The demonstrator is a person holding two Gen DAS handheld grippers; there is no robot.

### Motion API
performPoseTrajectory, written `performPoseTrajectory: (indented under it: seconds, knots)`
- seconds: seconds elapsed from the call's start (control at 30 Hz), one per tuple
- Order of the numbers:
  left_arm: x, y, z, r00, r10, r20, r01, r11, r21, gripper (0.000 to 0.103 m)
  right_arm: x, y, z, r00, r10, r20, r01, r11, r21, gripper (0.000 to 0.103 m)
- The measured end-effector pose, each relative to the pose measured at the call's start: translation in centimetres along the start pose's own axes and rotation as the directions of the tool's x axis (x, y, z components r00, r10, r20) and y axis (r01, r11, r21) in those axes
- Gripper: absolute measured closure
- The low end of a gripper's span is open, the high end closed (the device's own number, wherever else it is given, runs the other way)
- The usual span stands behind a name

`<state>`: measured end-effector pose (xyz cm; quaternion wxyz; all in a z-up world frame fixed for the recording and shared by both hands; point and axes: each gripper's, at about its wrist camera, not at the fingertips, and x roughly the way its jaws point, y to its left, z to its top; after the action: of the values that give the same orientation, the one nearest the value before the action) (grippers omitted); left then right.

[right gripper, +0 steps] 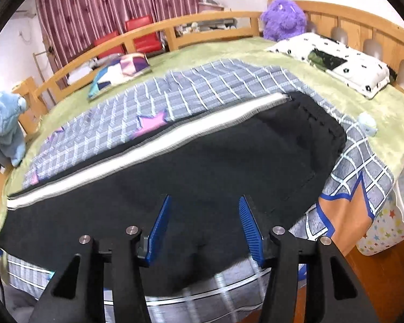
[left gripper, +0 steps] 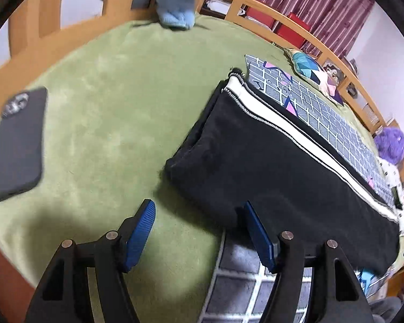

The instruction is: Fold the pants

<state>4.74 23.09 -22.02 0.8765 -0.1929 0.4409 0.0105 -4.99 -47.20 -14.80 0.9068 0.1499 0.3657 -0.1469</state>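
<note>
The black pants (right gripper: 202, 167) lie flat along the near side of the bed (left gripper: 102, 86), doubled lengthwise, with a white side stripe (right gripper: 137, 158) running along their far edge. They rest partly on a grey checked quilt (right gripper: 202, 86) and partly on the green bed cover.

The left tool (left gripper: 199, 207) hangs released over the cover just beside the leg end of the pants; its jaws stand apart with nothing between them, one blue pad over bare green, the other over the black hem. The right tool (right gripper: 204, 199) hovers released above the middle of the pants, jaws apart, gripping no cloth.

Beside the pants, past the leg end, a dark phone (left gripper: 20, 142) lies on the green cover, well apart from them. Beyond the pants, on the far side of the quilt, sits a patchwork cushion (right gripper: 121, 72). A blue plush toy (right gripper: 4, 123) leans at the footboard, a purple plush toy (right gripper: 282, 18) at the headboard, next to a white dotted pillow (right gripper: 336, 62). A small pale ball (right gripper: 366, 124) lies near the waistband. Nothing rests on the pants themselves.
</note>
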Motion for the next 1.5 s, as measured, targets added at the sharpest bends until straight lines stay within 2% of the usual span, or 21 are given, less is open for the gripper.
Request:
performPoseTrajectory:
  seconds: [0.1, 0.23, 0.27, 0.3, 0.37, 0.4, 0.47, 0.53, 0.7, 0.77, 0.83, 0.9, 1.0, 1.1, 1.17, 1.23, 1.27, 1.33, 1.43, 1.5]
  knots:
    - [1.0, -0.1, 0.6, 1.000, -0.022, 0.019, 0.022, 1.000, -0.008, 0.038, -1.8, 2.3, 0.7, 1.000, 0.020, 0.005, -0.020, 1.000, 0.002, 0.051]
    - [2.5, -0.6, 1.5, 0.999, -0.051, 0.012, 0.051, 0.998, -0.027, 0.040, -4.7, 5.1, 1.1, 0.998, -0.008, 0.065, 0.009, 1.000, -0.013, 0.051]
    - [2.6, -0.5, 1.6, 0.999, -0.047, 0.013, 0.048, 0.998, -0.032, 0.050, -5.2, 6.1, 1.5, 0.999, -0.003, 0.051, 0.004, 1.000, -0.025, 0.051]
    - [2.7, -0.6, 1.8, 0.999, -0.039, 0.012, 0.039, 0.998, -0.043, 0.064, -5.5, 6.8, 1.7, 0.999, -0.004, 0.034, 0.005, 0.999, -0.033, 0.051]
    - [2.7, -0.5, 2.2, 0.998, -0.067, 0.004, 0.067, 0.996, -0.066, 0.080, -5.8, 8.3, 2.2, 1.000, 0.002, 0.004, -0.002, 0.999, -0.054, 0.051]
    - [2.4, -0.2, 2.5, 0.997, -0.082, -0.004, 0.081, 0.994, -0.074, 0.085, -5.9, 9.1, 2.3, 1.000, 0.006, 0.000, -0.006, 0.998, -0.069, 0.051]
    - [1.2, -0.7, 3.1, 0.997, -0.079, -0.019, 0.078, 0.994, -0.074, 0.086, -5.9, 10.4, 2.3, 1.000, 0.008, -0.004, -0.008, 0.996, -0.094, 0.051]
    - [-0.8, -2.6, 3.7, 0.999, -0.053, -0.008, 0.053, 0.999, -0.005, 0.086, -5.5, 11.5, 2.1, 1.000, 0.009, -0.019, -0.011, 0.994, -0.110, 0.051]
    - [-5.6, -9.8, 5.7, 0.999, 0.008, 0.048, -0.017, 0.981, 0.192, 0.087, -3.8, 12.6, 0.9, 0.988, 0.091, -0.126, -0.101, 0.992, -0.077, 0.051]
    - [-6.9, -12.5, 6.2, 0.996, 0.003, 0.087, -0.023, 0.974, 0.225, 0.087, -3.2, 12.9, 0.7, 0.982, 0.123, -0.147, -0.136, 0.987, -0.087, 0.051]
    - [-8.3, -16.5, 6.3, 0.993, -0.009, 0.120, -0.024, 0.963, 0.269, 0.088, -3.0, 13.7, 0.8, 0.979, 0.161, -0.122, -0.178, 0.975, -0.137, 0.051]
    - [-9.2, -21.3, 5.8, 0.989, -0.021, 0.146, -0.030, 0.942, 0.334, 0.088, -2.5, 14.2, 1.4, 0.982, 0.165, -0.093, -0.179, 0.967, -0.180, 0.051]
    - [-9.5, -27.7, 3.7, 0.986, -0.052, 0.157, -0.022, 0.898, 0.439, 0.089, -1.7, 14.1, 2.9, 0.981, 0.187, -0.054, -0.194, 0.954, -0.229, 0.051]
    - [-7.7, -35.3, 0.2, 0.989, -0.104, 0.101, 0.033, 0.838, 0.544, 0.091, -0.7, 12.0, 3.7, 0.981, 0.194, 0.010, -0.187, 0.960, -0.207, 0.051]
    - [-5.8, -38.9, -2.4, 0.990, -0.138, 0.038, 0.091, 0.810, 0.579, 0.091, 0.7, 9.7, 3.8, 0.986, 0.163, -0.020, -0.164, 0.974, -0.154, 0.052]
    - [-3.4, -41.8, -5.4, 0.985, -0.170, -0.036, 0.156, 0.781, 0.605, 0.091, 1.2, 8.3, 4.4, 0.990, 0.127, -0.053, -0.134, 0.978, -0.158, 0.057]
    - [-2.2, -43.1, -7.0, 0.981, -0.182, -0.074, 0.188, 0.766, 0.615, 0.091, 0.9, 7.0, 4.6, 0.993, 0.114, -0.031, -0.117, 0.981, -0.156, 0.057]
    - [0.1, -44.8, -10.0, 0.971, -0.191, -0.145, 0.239, 0.741, 0.627, 0.091, 0.3, 4.1, 4.8, 0.996, 0.090, 0.010, -0.089, 0.992, -0.094, 0.056]
    - [3.2, -45.7, -12.7, 0.939, -0.216, -0.266, 0.337, 0.721, 0.605, 0.090, 0.5, 0.4, 4.9, 0.992, 0.124, -0.021, -0.123, 0.992, 0.021, 0.056]
    - [4.1, -45.8, -13.6, 0.929, -0.173, -0.328, 0.348, 0.714, 0.608, 0.087, 0.8, -0.8, 4.9, 0.990, 0.141, -0.030, -0.138, 0.988, 0.071, 0.056]
